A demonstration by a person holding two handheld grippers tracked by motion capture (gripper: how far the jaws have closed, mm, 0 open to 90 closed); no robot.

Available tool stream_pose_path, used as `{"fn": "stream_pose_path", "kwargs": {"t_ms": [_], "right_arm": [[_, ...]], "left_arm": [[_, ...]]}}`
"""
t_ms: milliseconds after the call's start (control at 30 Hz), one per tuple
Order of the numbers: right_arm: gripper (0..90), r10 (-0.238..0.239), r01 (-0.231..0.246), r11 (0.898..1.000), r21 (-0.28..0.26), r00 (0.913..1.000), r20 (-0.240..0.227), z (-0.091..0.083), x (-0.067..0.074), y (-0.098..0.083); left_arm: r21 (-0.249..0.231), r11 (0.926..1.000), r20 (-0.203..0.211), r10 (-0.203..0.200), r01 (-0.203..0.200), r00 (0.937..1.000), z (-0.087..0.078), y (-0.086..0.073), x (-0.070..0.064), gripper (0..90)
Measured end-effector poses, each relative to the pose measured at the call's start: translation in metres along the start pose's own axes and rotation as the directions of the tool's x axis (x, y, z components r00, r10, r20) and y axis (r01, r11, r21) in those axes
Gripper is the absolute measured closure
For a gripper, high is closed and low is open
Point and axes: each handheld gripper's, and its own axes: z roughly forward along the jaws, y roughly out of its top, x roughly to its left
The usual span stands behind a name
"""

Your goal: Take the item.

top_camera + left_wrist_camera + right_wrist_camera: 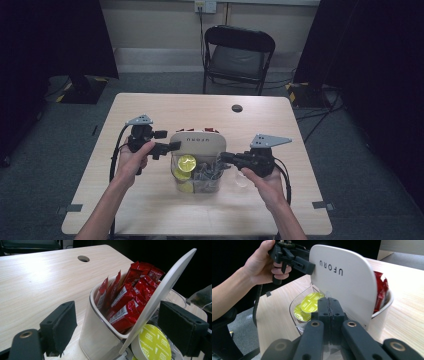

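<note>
left gripper [172,146]: jaws wide around lid [160,297] | right gripper [328,305]: jaws closed together | red packets [127,300] clear only in left gripper view

Bare forearms, black left gripper [172,146] and right gripper [223,157], grey three-cornered plates, black cables, seemingly foam-padded fingers [61,326]

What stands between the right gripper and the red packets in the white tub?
The white lid, tilted up, stands between the right gripper and the red packets; in the right gripper view it hides all but their right edge.
</note>
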Motion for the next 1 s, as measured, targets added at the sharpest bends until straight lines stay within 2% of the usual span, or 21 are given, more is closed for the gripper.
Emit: {"fn": "stream_pose_path", "kwargs": {"t_ms": [567, 867, 1000], "right_arm": [[90.0, 0.012, -0.01, 0.999, -0.034, 0.999, 0.043, -0.021, -0.006, 0.002], [90.0, 0.026, -0.023, 0.999, -0.029, 0.9959, 0.087, -0.036, -0.014, -0.003], [90.0, 0.037, -0.035, 0.999, -0.029, 0.9944, 0.099, -0.041, -0.019, -0.01]], "left_arm": [[0.001, 1.0, -0.008, 0.002, -0.002, 1.0, -0.001, 0.0, 0.0, 15.7], [0.002, 1.0, -0.008, 0.002, -0.002, 1.0, -0.001, 0.0, 0.0, 15.7], [0.002, 1.0, -0.007, 0.0, 0.0, 1.0, -0.001, 0.0, 0.0, 15.7]]}}
